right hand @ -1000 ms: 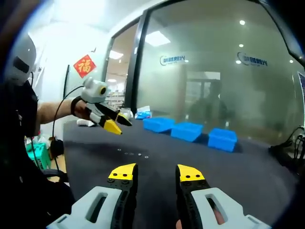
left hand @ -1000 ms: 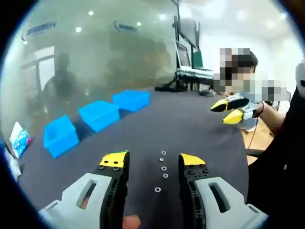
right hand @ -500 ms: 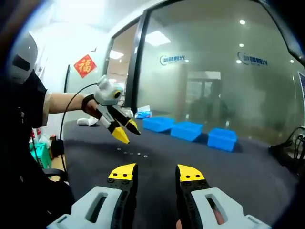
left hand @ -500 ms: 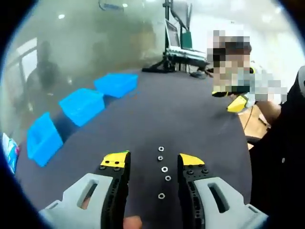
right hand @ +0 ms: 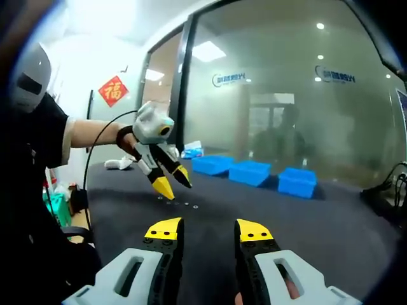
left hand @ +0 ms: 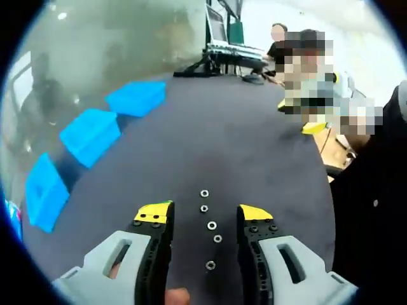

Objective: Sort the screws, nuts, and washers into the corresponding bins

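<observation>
Left gripper [left hand: 203,214] jaws open, empty, over row of washers [left hand: 211,225] on counter [left hand: 229,140]; right gripper [right hand: 206,230] jaws open, empty.

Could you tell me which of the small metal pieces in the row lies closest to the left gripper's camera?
The lowest piece in the left gripper view: it lies between the left gripper fingers, below the other four.

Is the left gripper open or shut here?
Open: the left gripper shows dark table and small washers between its yellow-tipped jaws.
</observation>
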A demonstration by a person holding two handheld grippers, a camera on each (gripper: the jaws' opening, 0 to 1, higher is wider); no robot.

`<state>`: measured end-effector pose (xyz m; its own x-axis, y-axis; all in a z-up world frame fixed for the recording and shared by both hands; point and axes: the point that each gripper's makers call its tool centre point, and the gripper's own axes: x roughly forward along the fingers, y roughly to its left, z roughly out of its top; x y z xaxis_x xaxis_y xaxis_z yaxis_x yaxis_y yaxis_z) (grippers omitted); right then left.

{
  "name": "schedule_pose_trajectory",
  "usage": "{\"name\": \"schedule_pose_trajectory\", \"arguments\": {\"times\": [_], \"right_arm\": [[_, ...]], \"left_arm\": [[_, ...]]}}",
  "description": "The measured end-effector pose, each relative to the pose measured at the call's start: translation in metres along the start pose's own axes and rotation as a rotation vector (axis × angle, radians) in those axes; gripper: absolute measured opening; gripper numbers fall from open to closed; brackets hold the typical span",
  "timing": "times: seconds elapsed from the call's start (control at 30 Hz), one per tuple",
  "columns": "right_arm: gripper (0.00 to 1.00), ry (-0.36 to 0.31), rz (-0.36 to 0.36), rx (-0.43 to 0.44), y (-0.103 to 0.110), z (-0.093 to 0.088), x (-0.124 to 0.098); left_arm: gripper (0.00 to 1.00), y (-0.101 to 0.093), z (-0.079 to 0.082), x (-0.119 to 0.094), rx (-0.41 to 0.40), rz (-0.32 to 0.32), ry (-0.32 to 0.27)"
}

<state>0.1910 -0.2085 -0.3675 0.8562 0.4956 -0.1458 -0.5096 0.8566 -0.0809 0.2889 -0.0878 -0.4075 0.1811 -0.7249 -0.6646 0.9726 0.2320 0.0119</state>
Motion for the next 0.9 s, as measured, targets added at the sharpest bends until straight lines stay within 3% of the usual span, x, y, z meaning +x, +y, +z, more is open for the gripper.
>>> {"name": "schedule_pose_trajectory", "arguments": {"times": [0.53,0.9], "right_arm": [[0.28,0.008,0.004,0.005,-0.002,-0.005,-0.002],[0.28,0.006,0.003,0.009,-0.002,-0.005,-0.002]], "left_arm": [[0.37,0.004,-0.007,0.016,0.009,-0.019,0.074],[0.29,0.0,-0.013,0.023,-0.012,-0.033,0.103]]}}
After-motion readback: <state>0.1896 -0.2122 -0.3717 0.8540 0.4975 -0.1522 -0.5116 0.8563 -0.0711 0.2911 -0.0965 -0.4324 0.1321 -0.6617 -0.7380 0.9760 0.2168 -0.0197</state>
